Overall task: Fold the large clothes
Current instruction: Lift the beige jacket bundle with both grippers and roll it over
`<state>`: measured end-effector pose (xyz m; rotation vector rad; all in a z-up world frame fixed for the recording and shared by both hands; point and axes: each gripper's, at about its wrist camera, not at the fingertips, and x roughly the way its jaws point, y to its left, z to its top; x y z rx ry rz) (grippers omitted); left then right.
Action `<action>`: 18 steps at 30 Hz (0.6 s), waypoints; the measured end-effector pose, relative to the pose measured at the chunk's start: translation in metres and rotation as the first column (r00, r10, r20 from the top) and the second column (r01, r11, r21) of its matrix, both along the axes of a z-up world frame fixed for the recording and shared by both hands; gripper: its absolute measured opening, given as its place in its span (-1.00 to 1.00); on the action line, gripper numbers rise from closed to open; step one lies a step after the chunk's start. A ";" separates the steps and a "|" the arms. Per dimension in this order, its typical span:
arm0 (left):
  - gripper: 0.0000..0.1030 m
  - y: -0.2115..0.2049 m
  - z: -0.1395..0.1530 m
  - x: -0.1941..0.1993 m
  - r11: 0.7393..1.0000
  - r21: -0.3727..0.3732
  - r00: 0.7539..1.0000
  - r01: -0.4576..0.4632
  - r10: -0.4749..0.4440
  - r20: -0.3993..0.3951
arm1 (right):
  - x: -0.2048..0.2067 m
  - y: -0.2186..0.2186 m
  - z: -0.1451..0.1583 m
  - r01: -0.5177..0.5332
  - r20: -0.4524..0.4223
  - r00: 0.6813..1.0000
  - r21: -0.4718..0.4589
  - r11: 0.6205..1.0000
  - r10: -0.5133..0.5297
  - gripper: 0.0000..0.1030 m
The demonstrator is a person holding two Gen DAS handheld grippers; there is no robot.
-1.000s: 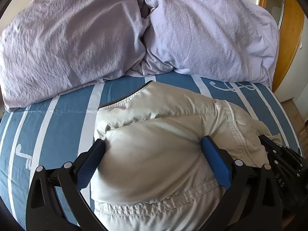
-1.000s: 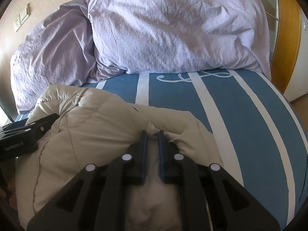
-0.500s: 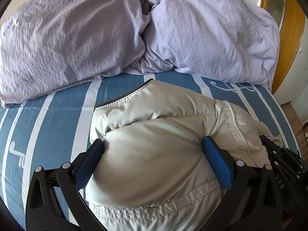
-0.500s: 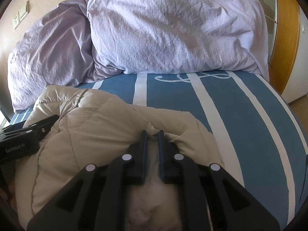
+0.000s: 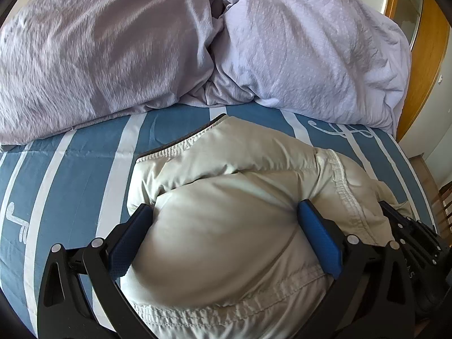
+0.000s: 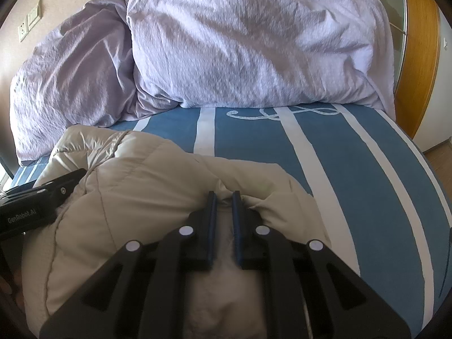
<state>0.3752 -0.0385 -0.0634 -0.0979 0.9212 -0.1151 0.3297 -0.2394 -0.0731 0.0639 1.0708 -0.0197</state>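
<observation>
A puffy beige jacket [image 5: 226,254] lies bunched on the blue striped bed sheet [image 5: 70,186]. My left gripper [image 5: 226,220] has its jaws wide apart, and both blue pads [image 5: 319,240] press into a thick bulge of the jacket. In the right wrist view the jacket [image 6: 141,192] fills the lower left. My right gripper [image 6: 224,197] is shut on a thin fold at its edge. Each gripper's black body shows in the other's view: the right gripper [image 5: 412,243] at that view's right edge, the left gripper [image 6: 36,206] at this view's left edge.
Two lilac pillows or a bunched duvet [image 5: 296,45] lie across the head of the bed [image 6: 248,45], just beyond the jacket. A wooden frame [image 5: 423,65] stands at the right. Wall sockets [image 6: 28,25] sit at the upper left. Bare sheet [image 6: 353,175] stretches to the right.
The left wrist view has drifted slightly, with the jacket's bulge still between its pads. The right gripper and the fold in it have not moved.
</observation>
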 end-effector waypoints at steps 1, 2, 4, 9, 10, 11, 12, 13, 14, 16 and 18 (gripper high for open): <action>0.97 0.000 0.000 0.000 1.000 -0.001 1.000 0.000 0.000 -0.001 | 0.000 0.000 0.000 0.000 -0.001 1.000 0.000 1.000 0.000 -0.78; 0.97 0.000 0.000 0.000 1.000 -0.003 1.000 0.000 0.000 -0.002 | 0.001 0.000 0.000 -0.001 -0.003 1.000 0.000 1.000 0.001 -0.78; 0.97 0.001 0.001 0.000 1.000 -0.008 1.000 0.001 -0.001 -0.005 | 0.000 0.000 0.000 -0.002 -0.007 1.000 -0.002 1.000 0.002 -0.78; 0.97 0.010 0.011 -0.002 0.999 -0.044 0.999 0.008 -0.010 -0.044 | 0.006 -0.001 0.002 -0.023 -0.054 0.998 0.003 1.000 0.023 -0.75; 0.97 0.013 0.014 -0.004 0.999 -0.052 0.998 0.009 -0.012 -0.054 | 0.007 -0.001 0.005 -0.024 -0.074 0.997 0.010 1.000 0.025 -0.75; 0.97 0.018 0.019 -0.008 0.998 -0.064 0.998 0.009 -0.013 -0.061 | 0.008 -0.002 0.007 -0.021 -0.086 0.996 0.019 1.000 0.023 -0.72; 0.97 0.022 0.022 -0.011 0.997 -0.076 0.998 0.010 -0.015 -0.066 | 0.010 -0.005 0.011 -0.015 -0.102 0.995 0.039 0.999 0.019 -0.64; 0.97 0.028 0.026 -0.015 0.996 -0.089 0.997 0.012 -0.019 -0.070 | 0.012 -0.010 0.018 -0.004 -0.119 0.993 0.084 0.996 0.014 -0.57; 0.97 0.032 0.028 -0.017 0.995 -0.097 0.997 0.014 -0.021 -0.074 | 0.012 -0.013 0.023 0.001 -0.125 0.992 0.114 0.993 0.014 -0.30; 0.97 0.043 0.035 -0.025 0.994 -0.112 0.997 0.015 -0.023 -0.078 | 0.012 -0.023 0.044 0.005 -0.106 0.994 0.161 0.987 0.012 0.24; 0.97 0.055 0.041 -0.031 0.992 -0.124 0.996 0.006 -0.016 -0.083 | 0.011 -0.029 0.060 0.004 -0.081 0.997 0.150 0.989 0.008 0.64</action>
